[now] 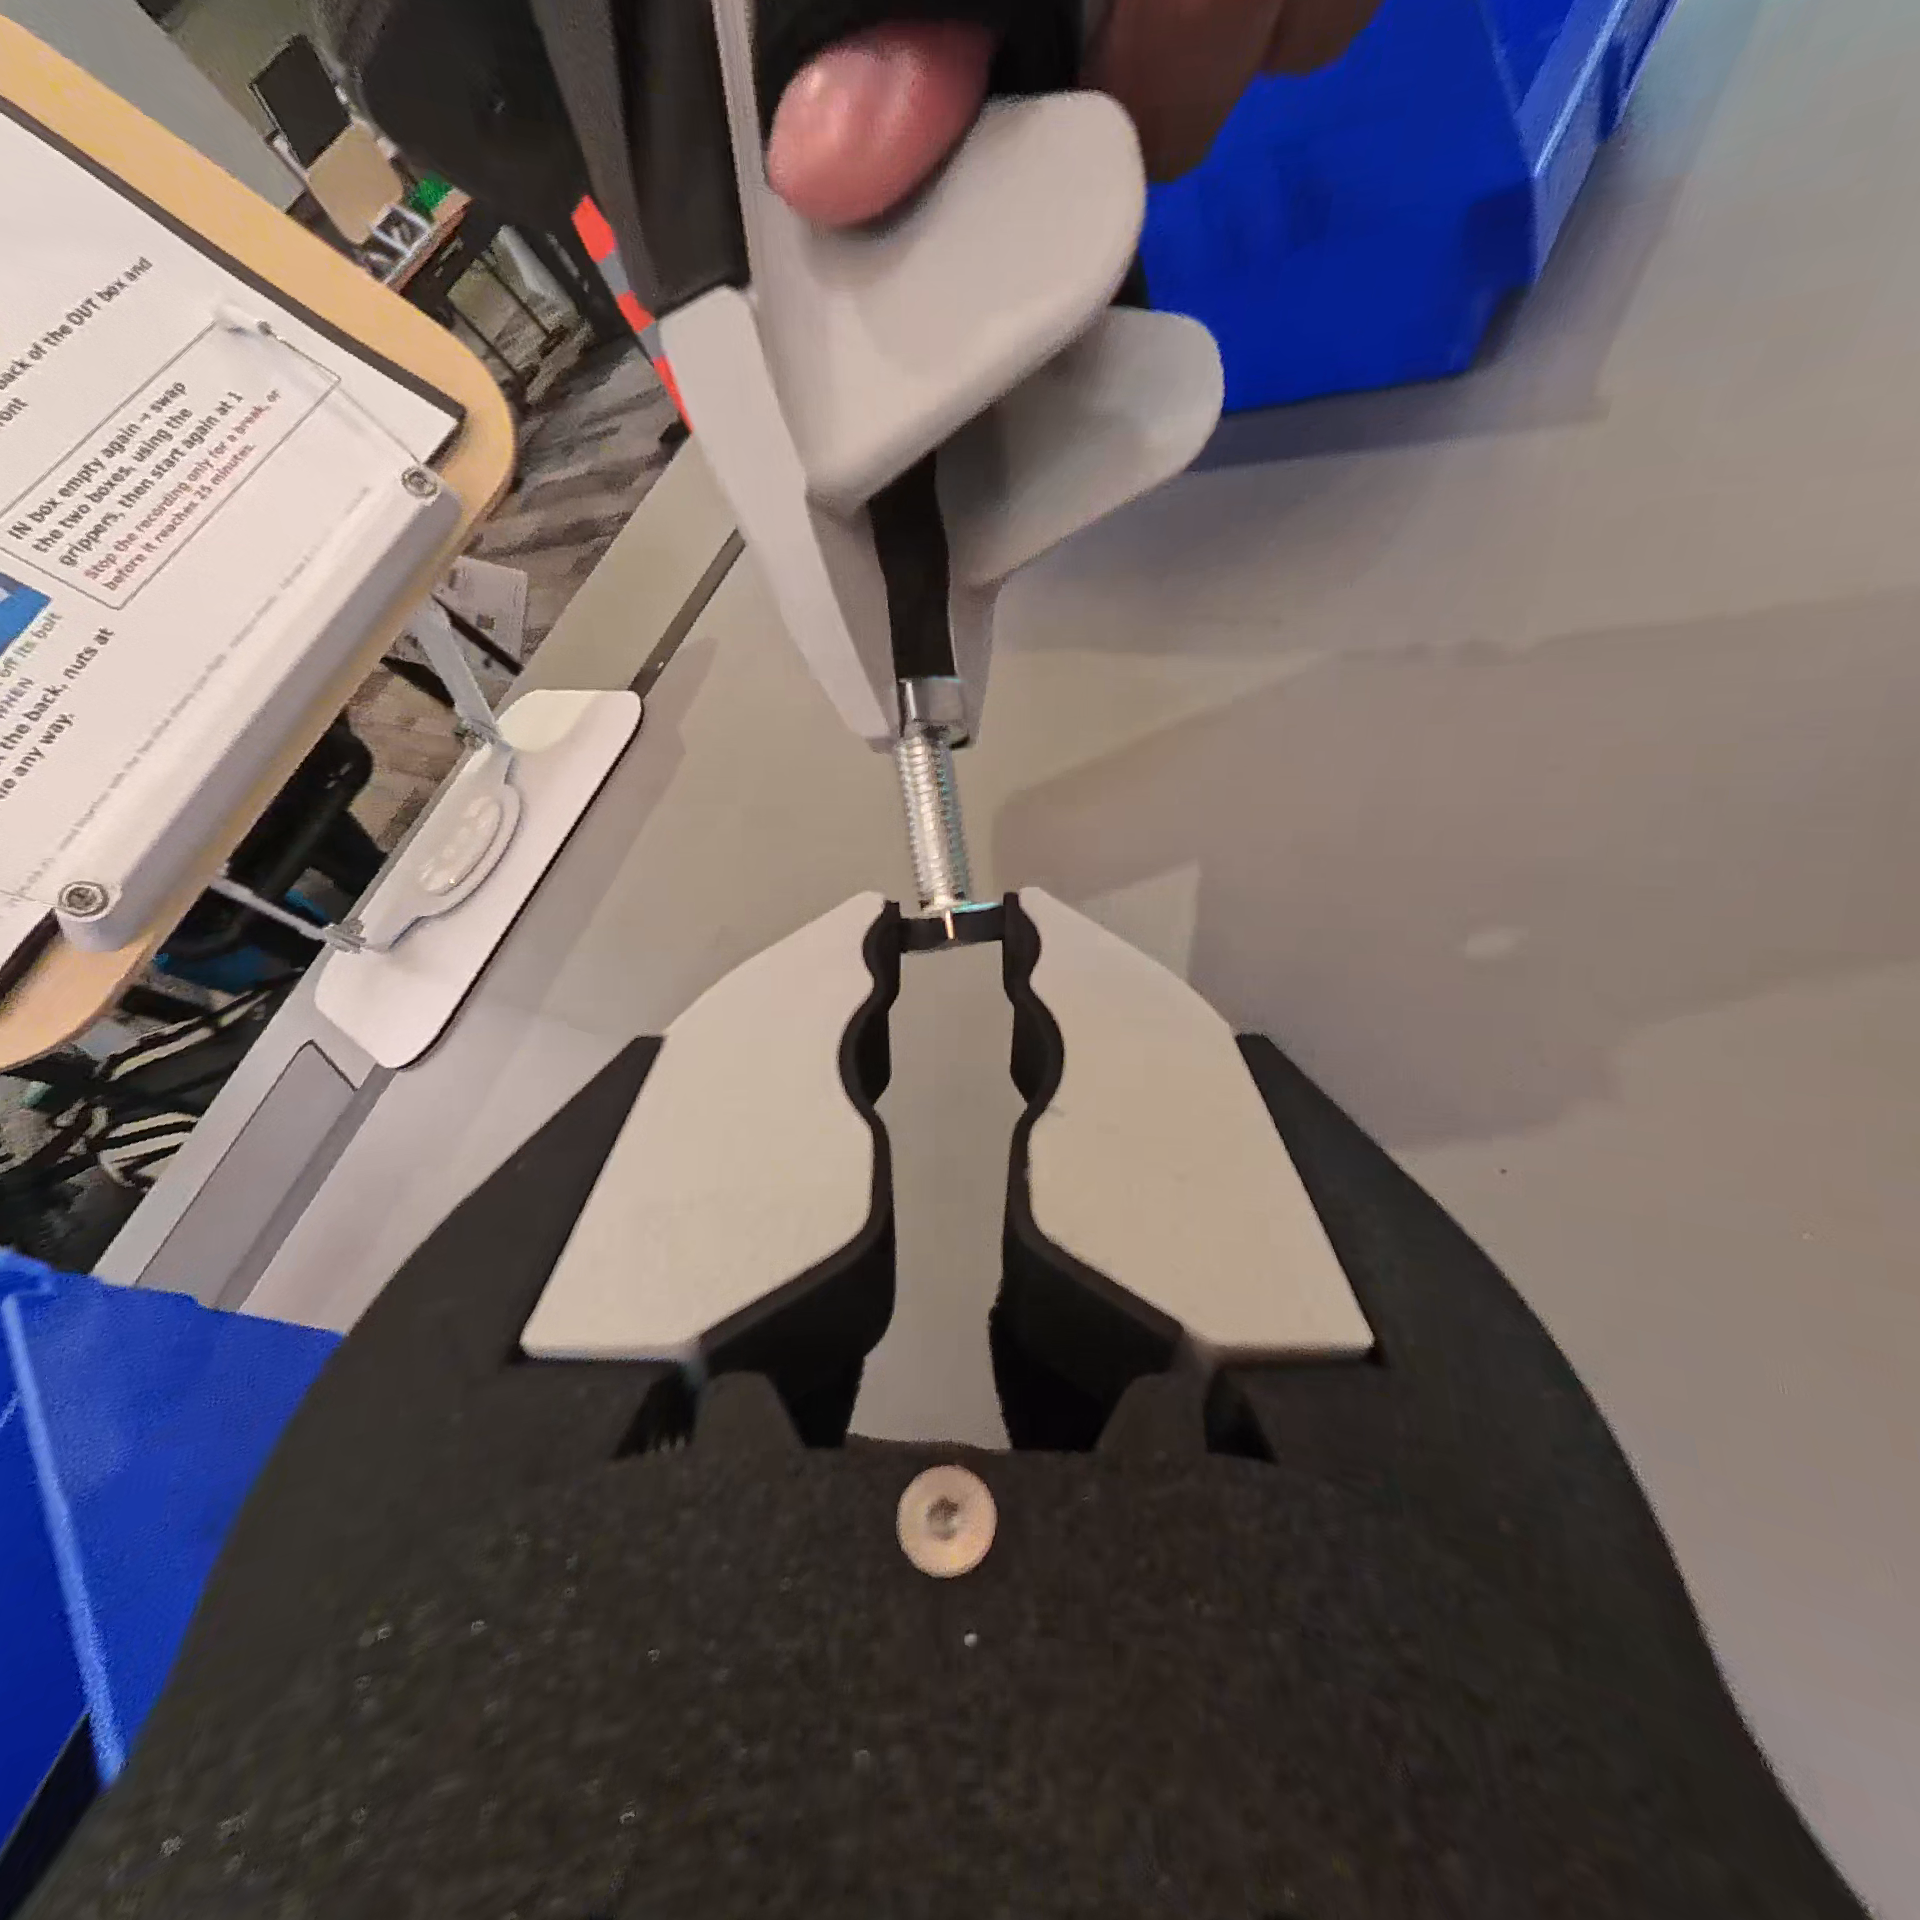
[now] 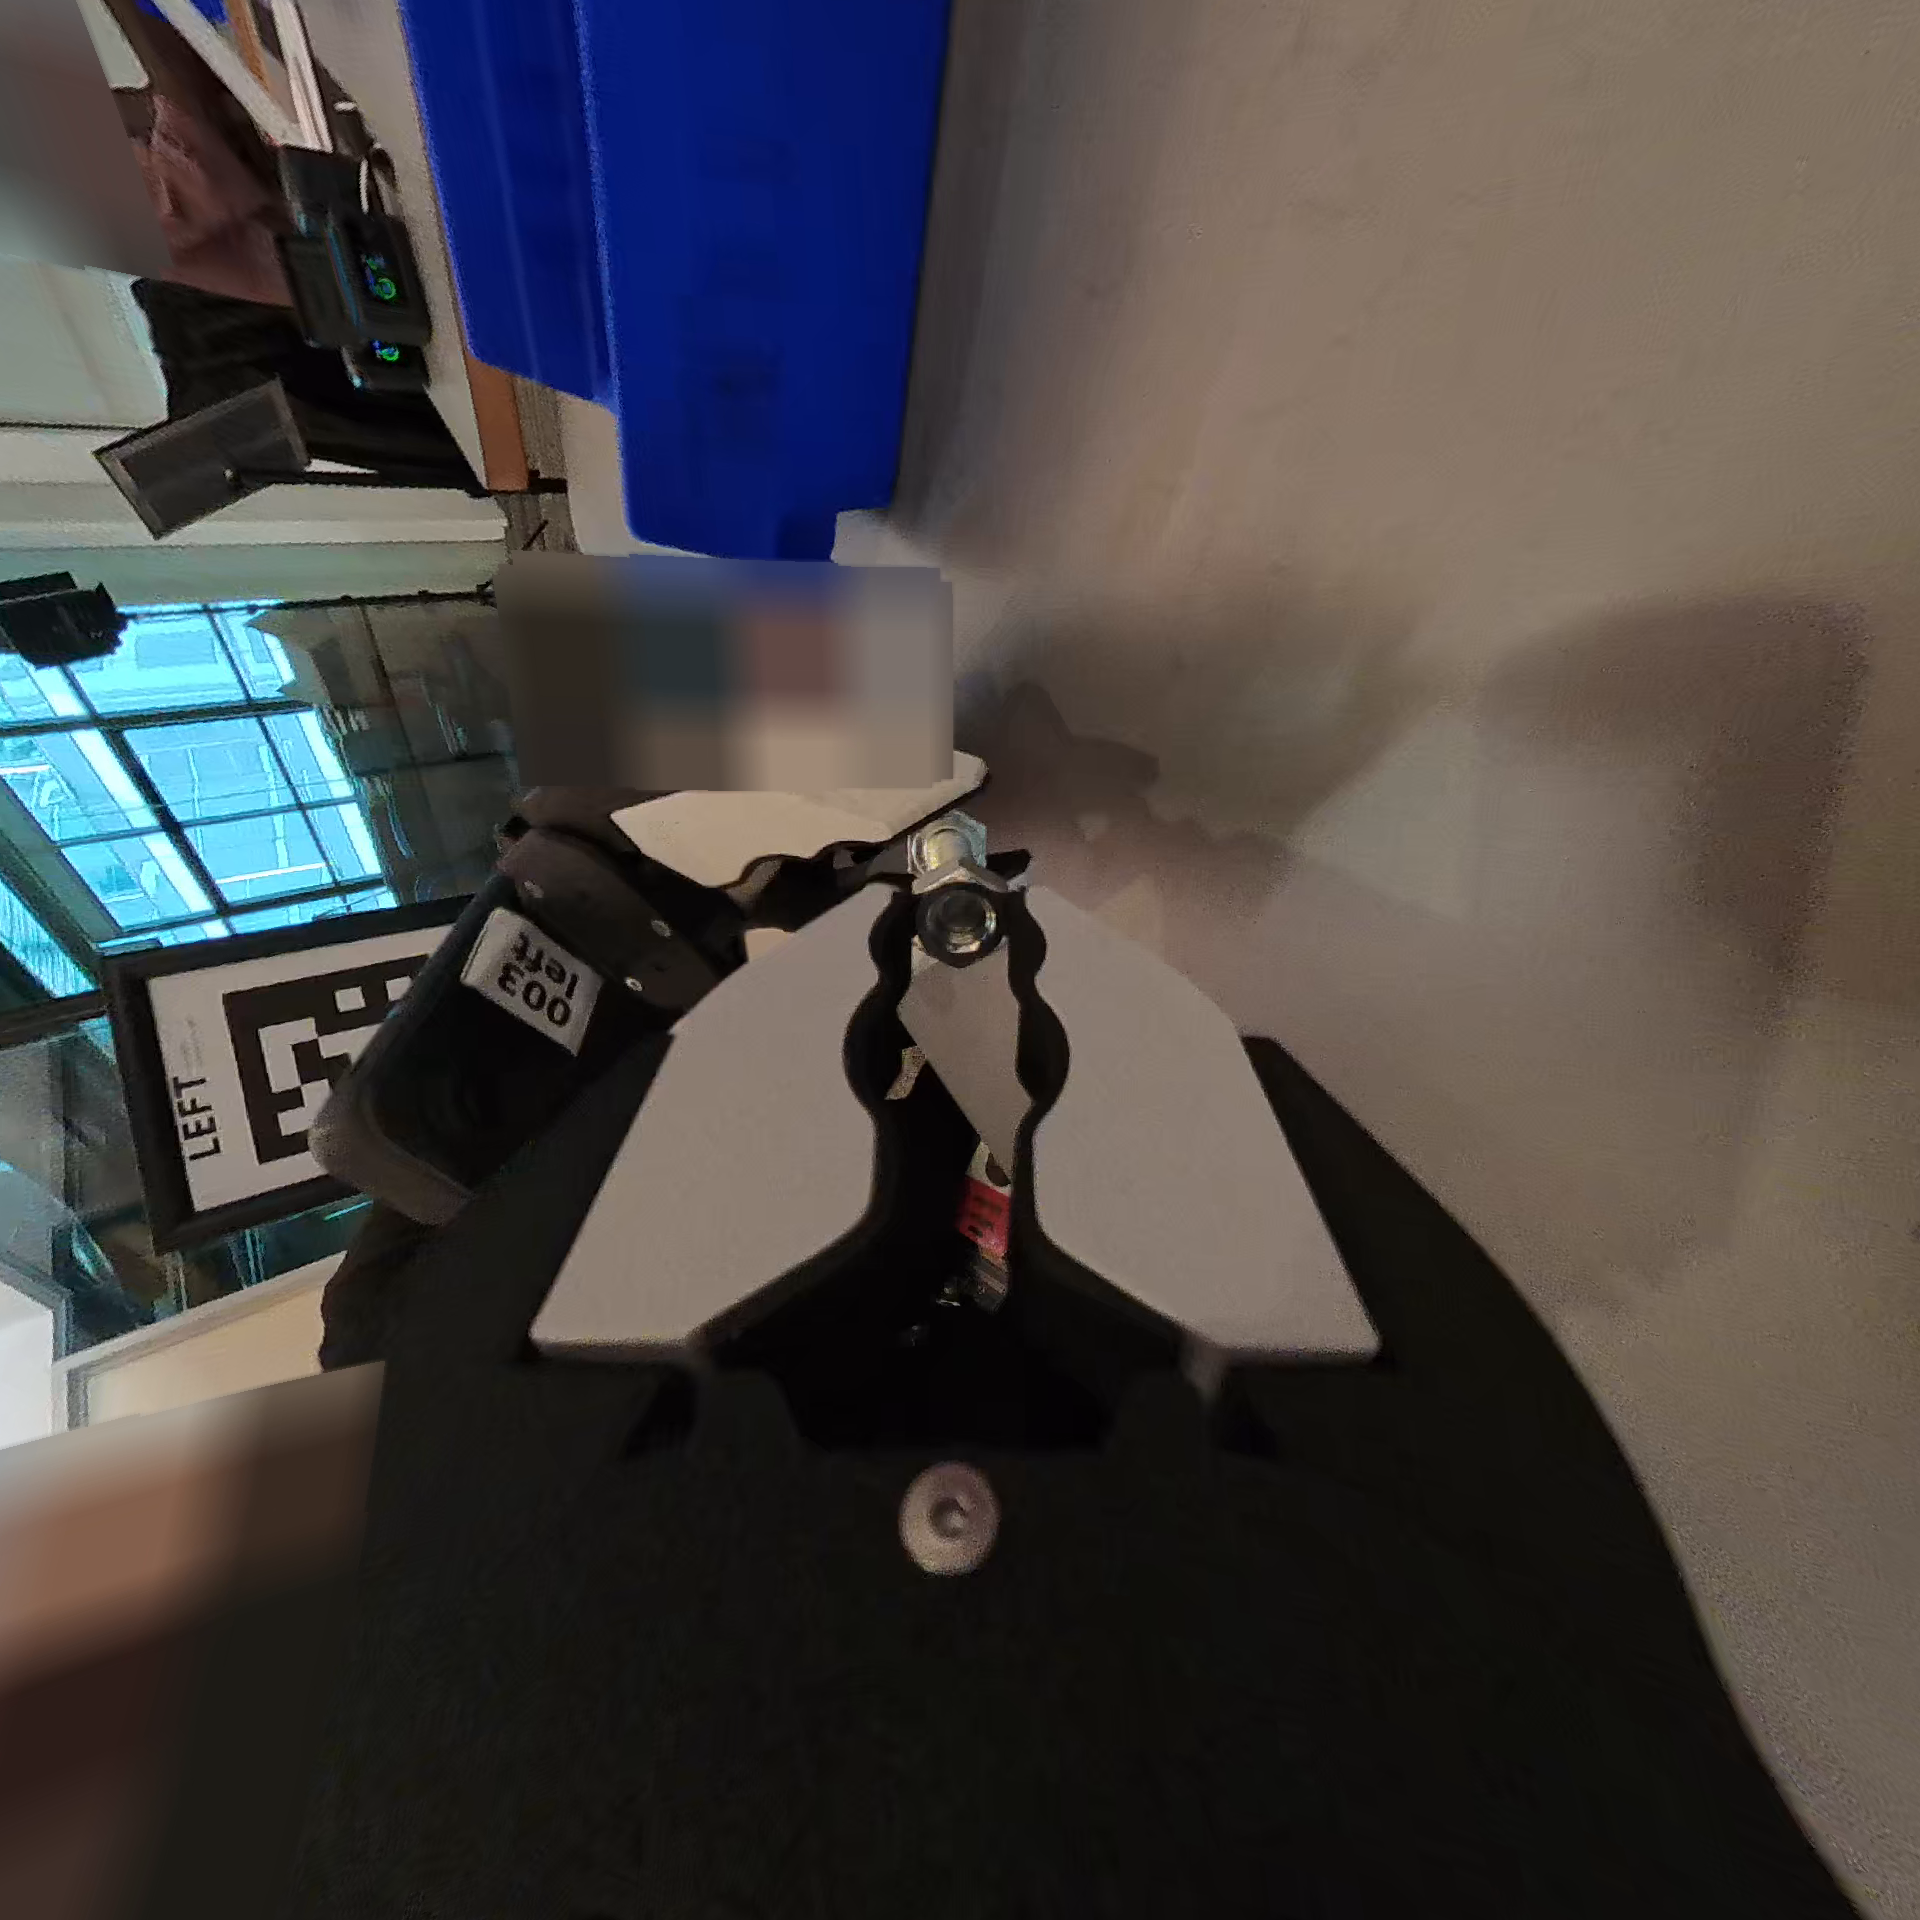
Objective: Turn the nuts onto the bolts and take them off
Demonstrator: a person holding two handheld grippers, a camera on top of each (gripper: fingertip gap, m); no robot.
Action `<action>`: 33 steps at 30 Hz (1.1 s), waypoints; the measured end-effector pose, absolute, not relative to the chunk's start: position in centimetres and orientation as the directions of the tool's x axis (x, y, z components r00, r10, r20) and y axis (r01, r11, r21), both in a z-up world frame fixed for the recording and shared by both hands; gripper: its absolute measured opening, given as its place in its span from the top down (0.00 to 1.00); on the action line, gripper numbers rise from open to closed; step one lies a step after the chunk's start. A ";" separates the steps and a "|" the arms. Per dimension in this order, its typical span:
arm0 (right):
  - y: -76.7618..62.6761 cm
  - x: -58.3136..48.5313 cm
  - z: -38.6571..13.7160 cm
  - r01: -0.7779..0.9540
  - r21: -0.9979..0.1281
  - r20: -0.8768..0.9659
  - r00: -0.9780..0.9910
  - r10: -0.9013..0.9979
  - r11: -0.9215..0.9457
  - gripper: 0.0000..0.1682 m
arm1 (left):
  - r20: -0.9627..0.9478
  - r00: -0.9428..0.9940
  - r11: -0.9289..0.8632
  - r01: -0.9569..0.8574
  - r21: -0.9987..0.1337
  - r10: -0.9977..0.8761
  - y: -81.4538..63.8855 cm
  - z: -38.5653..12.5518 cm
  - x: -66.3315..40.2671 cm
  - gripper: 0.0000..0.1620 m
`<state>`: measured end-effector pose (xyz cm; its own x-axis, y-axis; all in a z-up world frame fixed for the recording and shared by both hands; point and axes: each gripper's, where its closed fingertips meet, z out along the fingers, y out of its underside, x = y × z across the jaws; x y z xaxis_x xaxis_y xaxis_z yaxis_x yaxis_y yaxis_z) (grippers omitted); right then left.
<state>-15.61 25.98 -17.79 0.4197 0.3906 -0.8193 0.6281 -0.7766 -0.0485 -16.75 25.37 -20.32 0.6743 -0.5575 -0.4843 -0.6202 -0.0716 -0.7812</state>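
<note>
While the left gripper (image 1: 951,920) is pinching a small silver nut (image 1: 954,925) right at its black fingertips (image 1: 883,935), the bolt (image 1: 935,821) is poking its thread into the nut from above. Its jaws are squeezing together on the nut. Just past that, the right gripper (image 1: 930,717) is coming down from the top and clamping the bolt's round head between its own tips. A thumb (image 1: 873,125) is pressing on that gripper's grey plate. Both parts are hanging in the air over the grey table (image 1: 1558,935). Farther back, a blue bin (image 1: 1351,208) is sitting on the table.

I think the nut could go on crooked if the bolt is leaning, and then it would jam. It could also slip out, because so little of it is being held.
</note>
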 end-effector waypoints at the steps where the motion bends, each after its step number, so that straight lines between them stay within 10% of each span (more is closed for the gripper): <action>1: 26.1 -15.6 -18.0 0.623 -0.046 -0.816 0.428 0.390 -0.781 0.90 | -0.492 0.673 -0.075 -0.628 -0.775 -0.552 25.4 -20.5 -16.7 0.89; 11: 25.9 -16.3 -16.8 0.664 -0.209 -0.806 0.299 0.511 -0.718 0.77 | -0.297 0.742 -0.140 -0.464 -0.875 -0.602 25.4 -19.6 -17.0 0.89; 17: 27.5 -16.8 -12.4 0.589 -0.634 -0.615 0.009 0.789 -0.501 0.70 | -0.112 0.739 -0.131 -0.263 -0.956 -0.665 25.1 -18.0 -16.5 0.89; 22: 26.0 -16.3 -8.6 0.103 -0.949 -0.316 -0.270 0.910 -0.299 0.55 | 0.172 0.555 -0.135 0.107 -0.985 -0.814 23.5 -14.7 -15.6 0.89; 33: 21.0 -15.9 -10.0 -0.239 -0.817 -0.368 -0.485 0.793 -0.525 0.43 | 0.320 0.318 -0.263 0.210 -0.942 -0.893 21.6 -14.1 -14.2 0.89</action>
<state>-15.93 21.04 -10.04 -0.4850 0.7933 -0.3680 -0.2395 -0.5252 -0.8166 -14.16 21.65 -14.13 0.3176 -0.8927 0.3198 0.2099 -0.2627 -0.9418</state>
